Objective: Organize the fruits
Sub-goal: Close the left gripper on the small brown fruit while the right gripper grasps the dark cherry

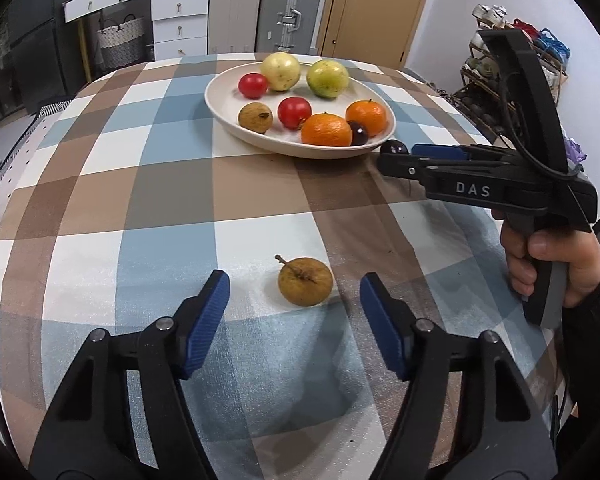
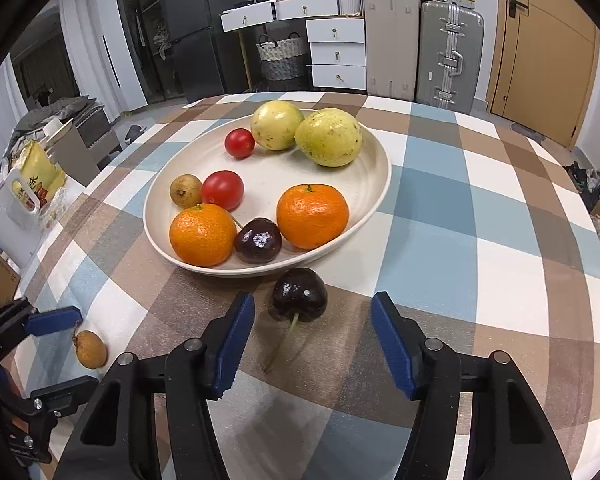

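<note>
The table (image 1: 172, 184), under a brown, blue and white checked cloth, carries a cream plate (image 2: 376, 184) toward its far side. In the plate lie two pale yellow-green fruits (image 2: 328, 138) at the far rim, two oranges (image 2: 312, 216) at the near rim with a dark cherry (image 2: 258, 240) between them, two red tomatoes (image 2: 223, 190), and a small brown longan (image 2: 185, 190) at the left.

Two fruits are not yet in the plate. A loose cherry (image 2: 299, 294) lies on the cloth just near of the plate's near rim, apparently not touching it, its stem trailing toward the camera and slightly left. A loose longan (image 1: 305, 287) sits well apart from the plate on the near part of the table, its short stem pointing up and left.

The left gripper (image 1: 295, 292) has its fingers apart, and the loose longan lies between the fingertips, a little nearer the right one. The right gripper (image 2: 313, 312) also has its fingers spread; the loose cherry sits just ahead of and between the tips, slightly left of centre.

Each gripper is lined up on its own fruit. For the cherry, the round body rather than the thin stem looks like the part to close on, with the plate directly beyond it.
</note>
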Demonstrator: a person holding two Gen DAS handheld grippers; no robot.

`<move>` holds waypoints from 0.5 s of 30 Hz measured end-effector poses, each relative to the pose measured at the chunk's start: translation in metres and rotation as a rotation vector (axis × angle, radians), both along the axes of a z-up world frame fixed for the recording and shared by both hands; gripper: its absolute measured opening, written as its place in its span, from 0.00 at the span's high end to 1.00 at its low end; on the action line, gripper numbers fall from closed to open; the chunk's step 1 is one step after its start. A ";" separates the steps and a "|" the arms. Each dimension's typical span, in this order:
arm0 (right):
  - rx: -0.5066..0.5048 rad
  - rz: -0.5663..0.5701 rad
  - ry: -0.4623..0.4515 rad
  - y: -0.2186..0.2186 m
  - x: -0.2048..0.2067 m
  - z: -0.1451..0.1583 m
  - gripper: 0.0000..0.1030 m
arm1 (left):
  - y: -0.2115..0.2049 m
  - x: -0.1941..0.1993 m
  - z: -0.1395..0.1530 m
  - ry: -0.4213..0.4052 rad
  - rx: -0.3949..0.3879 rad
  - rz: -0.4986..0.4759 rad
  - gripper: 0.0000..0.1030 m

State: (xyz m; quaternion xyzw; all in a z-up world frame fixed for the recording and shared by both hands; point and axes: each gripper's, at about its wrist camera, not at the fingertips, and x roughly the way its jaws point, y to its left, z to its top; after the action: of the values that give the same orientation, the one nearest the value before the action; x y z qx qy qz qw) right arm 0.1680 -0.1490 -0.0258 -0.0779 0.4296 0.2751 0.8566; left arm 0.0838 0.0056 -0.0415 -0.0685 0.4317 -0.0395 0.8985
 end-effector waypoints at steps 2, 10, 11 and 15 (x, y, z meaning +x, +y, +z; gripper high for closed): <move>0.000 0.004 -0.004 0.001 -0.001 0.001 0.47 | 0.000 0.000 -0.001 0.001 -0.002 -0.002 0.46; -0.020 0.010 -0.015 0.004 -0.003 0.001 0.65 | 0.007 -0.001 -0.001 -0.010 -0.054 0.006 0.71; -0.015 0.010 -0.014 0.003 -0.003 0.001 0.66 | 0.007 -0.001 -0.001 -0.010 -0.064 0.002 0.75; -0.004 0.021 -0.015 0.001 -0.005 0.002 0.72 | 0.007 -0.001 -0.001 -0.017 -0.061 0.005 0.76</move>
State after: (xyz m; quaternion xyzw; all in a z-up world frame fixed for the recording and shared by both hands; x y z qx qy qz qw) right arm 0.1632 -0.1480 -0.0234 -0.0862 0.4227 0.2826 0.8568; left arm 0.0829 0.0128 -0.0421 -0.0968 0.4227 -0.0509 0.8997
